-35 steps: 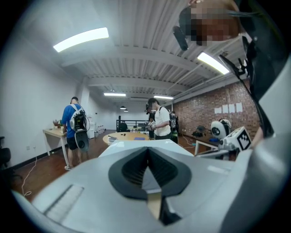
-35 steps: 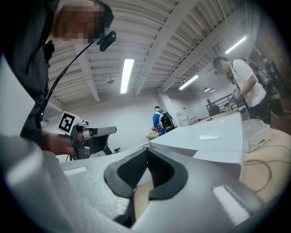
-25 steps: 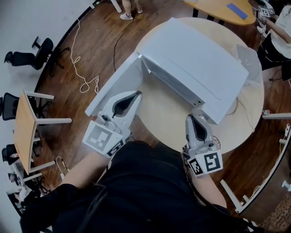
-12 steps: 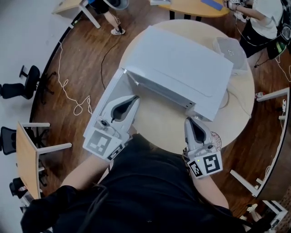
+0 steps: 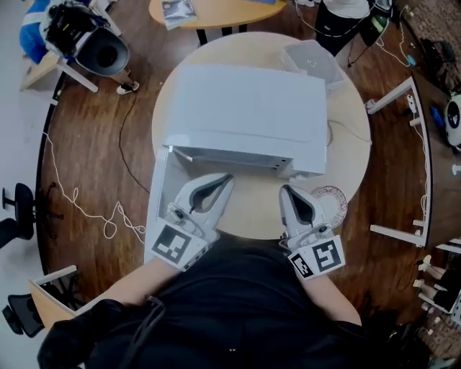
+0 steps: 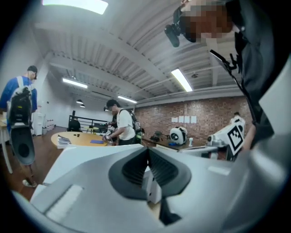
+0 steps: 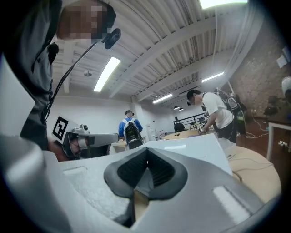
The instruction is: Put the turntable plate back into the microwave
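Note:
The white microwave (image 5: pixel 245 115) stands on the round wooden table (image 5: pixel 356 144), its door (image 5: pixel 162 198) swung open to the left. The glass turntable plate (image 5: pixel 333 200) lies on the table at the microwave's front right corner, partly hidden by my right gripper. My left gripper (image 5: pixel 229 177) is shut and empty, pointing level at the microwave's front beside the open door. My right gripper (image 5: pixel 286 189) is also shut and empty, just left of the plate and below the front right corner. The right gripper view shows the microwave's top (image 7: pixel 195 145) beyond the closed jaws.
A clear plastic container (image 5: pixel 313 59) sits on the table behind the microwave. A white cable (image 5: pixel 79 205) trails over the wooden floor at the left. People work at another table (image 5: pixel 216 11) beyond. Table legs (image 5: pixel 392 97) stand at the right.
The head view has swung, so the microwave now sits square in front. My left gripper has turned and moved right, off the open door. My right gripper has turned and shifted a little toward the microwave.

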Tool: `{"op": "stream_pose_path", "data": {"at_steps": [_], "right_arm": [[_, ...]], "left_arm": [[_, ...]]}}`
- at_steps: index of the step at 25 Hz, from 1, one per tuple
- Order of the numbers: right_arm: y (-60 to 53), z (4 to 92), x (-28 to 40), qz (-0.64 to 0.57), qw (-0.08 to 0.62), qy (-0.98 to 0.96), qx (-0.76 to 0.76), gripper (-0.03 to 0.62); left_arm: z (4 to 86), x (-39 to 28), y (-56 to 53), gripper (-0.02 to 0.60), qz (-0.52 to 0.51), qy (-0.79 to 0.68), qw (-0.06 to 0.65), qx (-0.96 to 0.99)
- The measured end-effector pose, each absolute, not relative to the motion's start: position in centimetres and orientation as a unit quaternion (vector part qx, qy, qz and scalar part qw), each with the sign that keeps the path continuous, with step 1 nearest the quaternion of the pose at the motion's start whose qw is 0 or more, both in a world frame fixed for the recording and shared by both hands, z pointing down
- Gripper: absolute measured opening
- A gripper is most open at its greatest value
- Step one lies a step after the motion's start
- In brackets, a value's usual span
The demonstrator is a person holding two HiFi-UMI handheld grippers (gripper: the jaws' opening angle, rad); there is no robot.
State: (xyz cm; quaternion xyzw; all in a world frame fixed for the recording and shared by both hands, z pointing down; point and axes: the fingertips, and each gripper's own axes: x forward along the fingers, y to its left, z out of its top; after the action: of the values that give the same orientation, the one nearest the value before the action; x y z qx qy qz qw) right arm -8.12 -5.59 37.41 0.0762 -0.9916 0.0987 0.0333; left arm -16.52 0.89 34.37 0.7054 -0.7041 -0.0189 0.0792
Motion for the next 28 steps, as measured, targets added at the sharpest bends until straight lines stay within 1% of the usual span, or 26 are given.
{"op": "stream_pose_path", "data": {"at_steps": [2,6,10,12,15,21,28], "right_arm": [[-4.6,36.9,-8.5,0.090,0.031,-0.991,0.091,0.002],[-4.5,37.1,-9.5,0.070,0.030,-0.986,0.147,0.002],[-5.5,36.6,-10.0,0.084,-0.009,-0.984,0.158,0.002],[-6.3,36.5,-8.5,0.088,-0.023,-0.985,0.149,0.002],[-7.1,36.5,-5.9,0.068,-0.026,-0.987,0.143,0.002],[-8.7,37.0,-3.8,0.037,-0.034,-0.988,0.148,0.002],[-9.1,39.1,-1.1,0.028,-0.009,-0.987,0.157,0.002]], "left_arm": [[34.6,-16.2,1.1,0.003,-0.033,-0.682,0.089,0.725],[36.3,-17.9,1.1,0.003,-0.025,-0.634,0.087,0.768],[36.7,-19.7,1.5,0.003,-0.010,-0.626,0.087,0.775],[37.2,-19.3,1.2,0.003,-0.015,-0.638,0.091,0.764],[37.0,-18.5,0.3,0.003,-0.023,-0.647,0.085,0.757],[35.2,-19.1,-0.9,0.003,-0.013,-0.663,0.050,0.747],[35.5,-18.0,-2.0,0.003,-0.004,-0.663,0.053,0.747]]}}
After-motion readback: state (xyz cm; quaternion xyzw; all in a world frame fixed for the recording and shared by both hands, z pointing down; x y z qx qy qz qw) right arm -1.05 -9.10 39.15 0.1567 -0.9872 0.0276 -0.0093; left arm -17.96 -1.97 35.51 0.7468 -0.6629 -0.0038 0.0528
